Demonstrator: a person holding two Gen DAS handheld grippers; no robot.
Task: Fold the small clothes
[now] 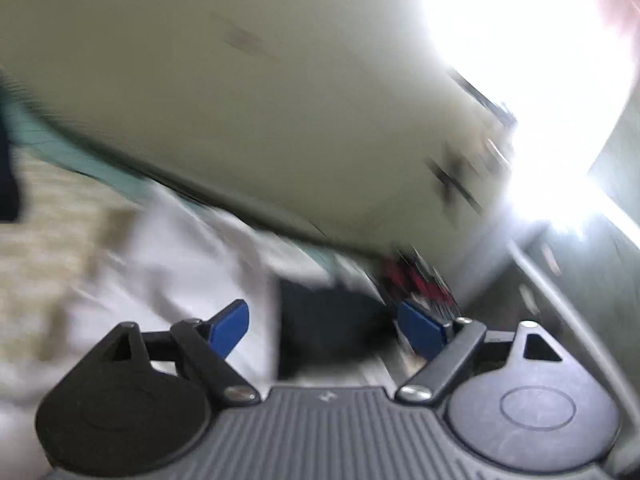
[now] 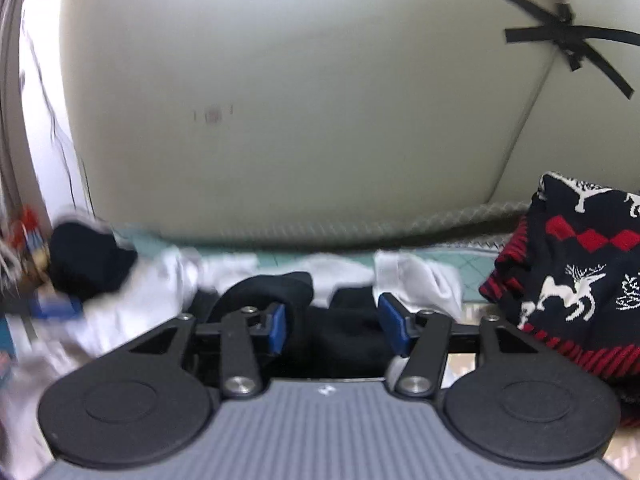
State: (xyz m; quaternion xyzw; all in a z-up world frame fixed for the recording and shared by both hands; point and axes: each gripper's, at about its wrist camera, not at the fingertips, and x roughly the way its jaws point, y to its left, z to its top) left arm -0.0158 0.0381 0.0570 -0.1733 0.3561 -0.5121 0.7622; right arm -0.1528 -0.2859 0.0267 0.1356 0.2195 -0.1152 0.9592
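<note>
In the right wrist view my right gripper (image 2: 336, 328) stands open low over a pile of small clothes. A black garment (image 2: 344, 340) lies between and under its blue pads (image 2: 278, 326), and I cannot make out any pinch on it. White garments (image 2: 160, 280) spread to the left and behind. The left wrist view is badly blurred. My left gripper (image 1: 326, 332) is wide open there with nothing gripped. Beyond its jaws lies a dark cloth (image 1: 332, 320), with a white garment (image 1: 176, 264) on the left.
A folded navy sweater (image 2: 572, 280) with red diamonds and white reindeer sits at the right, and shows as a red-and-dark blur (image 1: 416, 280) in the left wrist view. A cream wall (image 2: 300, 100) with a black tape cross (image 2: 568, 40) stands close behind. A teal sheet (image 2: 152, 240) lies under the clothes.
</note>
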